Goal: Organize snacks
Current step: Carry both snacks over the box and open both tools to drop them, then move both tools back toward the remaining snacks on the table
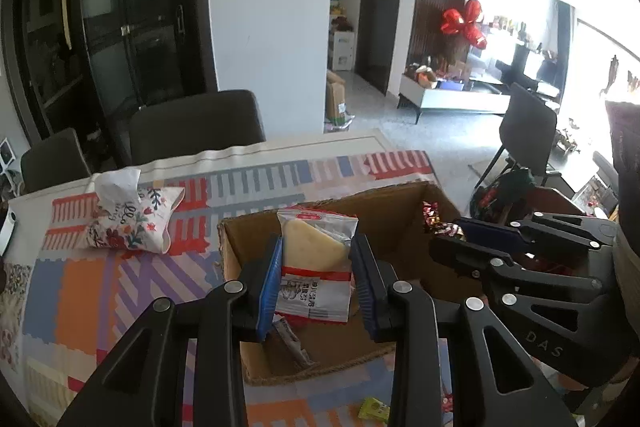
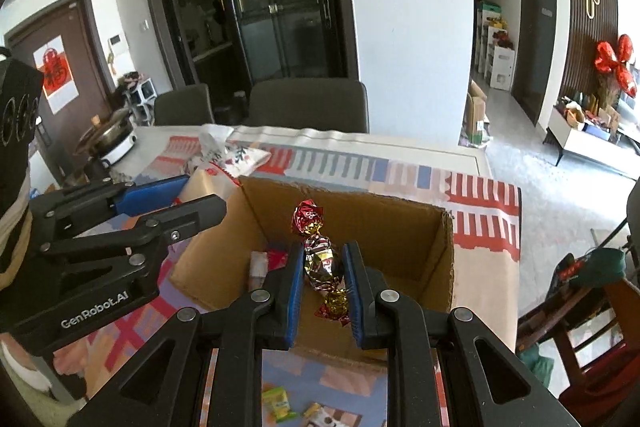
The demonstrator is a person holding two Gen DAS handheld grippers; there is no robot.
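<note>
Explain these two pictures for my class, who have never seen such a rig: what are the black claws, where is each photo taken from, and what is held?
The black claws are hand-held grippers, one in each of a person's hands. Each picture comes from a camera on one gripper, looking along its fingers. The left gripper holds a white snack packet; the right gripper holds a string of foil candies. Both hang over an open cardboard box on a patterned tablecloth. A tissue pouch lies behind, and small packets lie in front.

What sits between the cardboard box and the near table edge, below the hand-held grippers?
Small loose snacks: a yellow-green packet and a brown-and-white wrapper, on the patterned tablecloth, clearest in the right wrist view.
</note>
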